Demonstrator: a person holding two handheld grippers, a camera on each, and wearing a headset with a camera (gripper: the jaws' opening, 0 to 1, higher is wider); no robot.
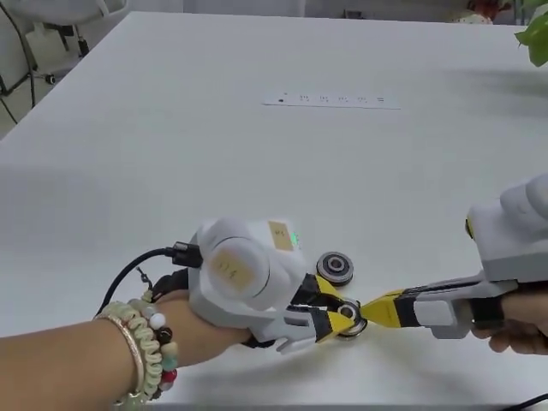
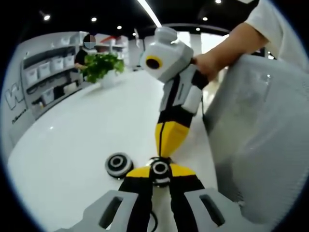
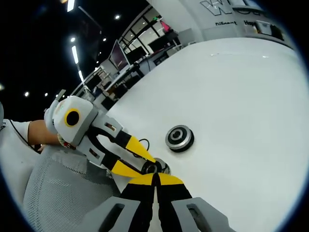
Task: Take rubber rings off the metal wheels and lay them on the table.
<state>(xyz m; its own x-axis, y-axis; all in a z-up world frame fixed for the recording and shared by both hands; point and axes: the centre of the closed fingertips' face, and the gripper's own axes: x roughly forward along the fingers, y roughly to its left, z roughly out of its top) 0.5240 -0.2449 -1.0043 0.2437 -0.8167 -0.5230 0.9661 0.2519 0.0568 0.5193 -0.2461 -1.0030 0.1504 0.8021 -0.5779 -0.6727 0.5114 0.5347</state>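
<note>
My left gripper (image 1: 341,315) lies low over the white table (image 1: 257,154), shut on a small metal wheel (image 1: 348,318) with a dark rubber ring. In the left gripper view its yellow fingertips (image 2: 140,172) flank that wheel (image 2: 160,170). My right gripper (image 1: 366,312) comes in from the right with its jaws together, tips against the wheel's rim. Whether they pinch the ring I cannot tell. The right gripper view has those tips (image 3: 154,177) just short of the held wheel (image 3: 157,167). A second wheel (image 1: 335,267) (image 2: 119,165) (image 3: 179,137) lies flat on the table close behind.
A flush socket strip (image 1: 330,100) sits in the tabletop far back. A green plant (image 1: 535,34) stands at the far right corner. The table's near edge runs just below the grippers. A grey mesh chair back (image 2: 260,145) is close on my side.
</note>
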